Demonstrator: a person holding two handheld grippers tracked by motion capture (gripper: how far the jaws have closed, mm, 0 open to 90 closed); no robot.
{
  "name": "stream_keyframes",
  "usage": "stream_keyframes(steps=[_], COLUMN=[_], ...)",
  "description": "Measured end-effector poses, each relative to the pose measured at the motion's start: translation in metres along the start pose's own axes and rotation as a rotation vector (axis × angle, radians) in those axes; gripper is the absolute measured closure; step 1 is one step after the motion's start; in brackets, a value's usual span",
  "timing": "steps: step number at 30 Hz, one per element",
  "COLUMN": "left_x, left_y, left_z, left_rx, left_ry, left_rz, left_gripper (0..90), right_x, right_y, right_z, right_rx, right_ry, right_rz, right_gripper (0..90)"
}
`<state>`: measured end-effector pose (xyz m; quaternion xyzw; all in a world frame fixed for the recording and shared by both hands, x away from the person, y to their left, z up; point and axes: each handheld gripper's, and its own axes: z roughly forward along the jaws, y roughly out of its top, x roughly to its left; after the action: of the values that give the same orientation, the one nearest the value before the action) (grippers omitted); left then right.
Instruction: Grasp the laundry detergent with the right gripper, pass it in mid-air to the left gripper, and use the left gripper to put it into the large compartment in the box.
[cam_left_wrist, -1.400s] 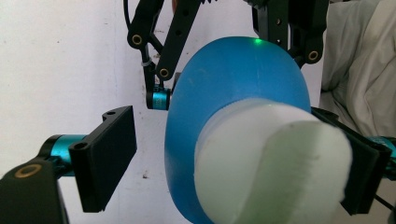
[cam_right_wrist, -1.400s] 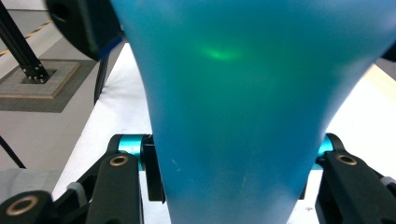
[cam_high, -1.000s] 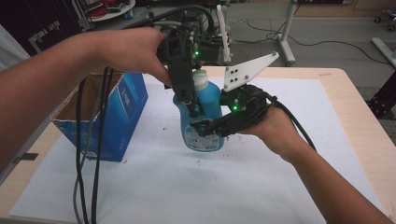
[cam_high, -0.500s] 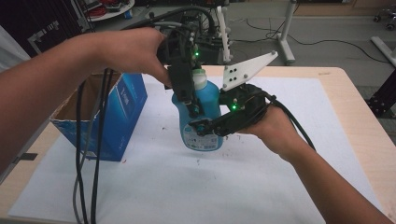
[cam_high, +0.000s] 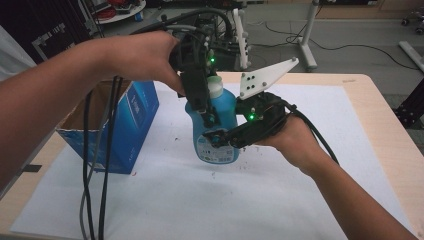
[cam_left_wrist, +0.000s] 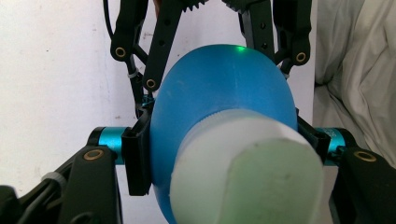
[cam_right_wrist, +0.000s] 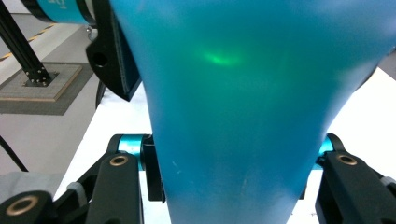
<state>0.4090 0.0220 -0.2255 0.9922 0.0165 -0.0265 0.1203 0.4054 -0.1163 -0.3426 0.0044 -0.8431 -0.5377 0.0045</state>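
A blue bottle (cam_high: 218, 137) with a white cap (cam_high: 215, 86) is held upright above the white sheet. My left gripper (cam_high: 214, 109) comes down from above. Its jaws have just been closing with the bottle between them, and its pads (cam_left_wrist: 137, 158) now press the blue shoulder (cam_left_wrist: 219, 102) just below the cap (cam_left_wrist: 247, 172). From the right, my right gripper (cam_high: 220, 134) is shut on the bottle's lower body. In the right gripper view, the blue wall (cam_right_wrist: 243, 116) sits tight between that gripper's (cam_right_wrist: 236, 163) two pads.
An open blue cardboard box (cam_high: 125, 125) stands at the left on the white sheet (cam_high: 280, 200), which covers the wooden table (cam_high: 395, 150). Black cables (cam_high: 95, 175) hang from my left hand in front of the box. A grey plate (cam_high: 265, 80) tops the right gripper.
The left gripper's jaws have drawn in against the bottle's upper part. Both hands and the bottle have kept their place.
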Motion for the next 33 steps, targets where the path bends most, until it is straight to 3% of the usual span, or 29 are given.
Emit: stream_keyframes(steps=[10,12,15,18,19,21,25,29,33], left_x=[-0.001,-0.001,-0.002,-0.002,-0.002,-0.003,-0.003,-0.002,-0.001], left_y=[0.003,0.003,0.003,0.001,0.001,0.0,-0.005,-0.01,-0.017], left_z=[-0.006,-0.008,-0.009,-0.011,-0.012,-0.013,-0.019,-0.028,-0.039], left_rx=[-0.025,-0.012,-0.002,0.0,0.003,0.007,0.011,0.015,0.025], left_ry=[-0.013,-0.011,-0.005,-0.009,-0.007,-0.001,0.013,0.037,0.065], left_rz=[-0.014,-0.01,-0.013,-0.02,-0.023,-0.028,-0.048,-0.079,-0.111], left_gripper=[37.8,37.8,37.8,37.8,37.8,37.8,37.8,37.7,37.8], right_x=[0.003,0.003,0.003,0.004,0.004,0.004,0.007,0.006,0.004], right_y=[0.005,0.007,0.009,0.008,0.008,0.007,0.006,0.006,0.004], right_z=[-0.004,-0.007,-0.01,-0.014,-0.014,-0.016,-0.022,-0.03,-0.043], right_rx=[-0.001,-0.011,-0.008,0.007,0.015,0.031,0.056,0.095,0.11], right_ry=[0.004,0.0,-0.015,-0.028,-0.042,-0.074,-0.085,-0.129,-0.128], right_rz=[0.02,0.031,0.054,0.07,0.079,0.096,0.094,0.14,0.183], right_gripper=[44.8,39.3,23.9,19.0,11.7,11.8,11.8,11.8,11.8])
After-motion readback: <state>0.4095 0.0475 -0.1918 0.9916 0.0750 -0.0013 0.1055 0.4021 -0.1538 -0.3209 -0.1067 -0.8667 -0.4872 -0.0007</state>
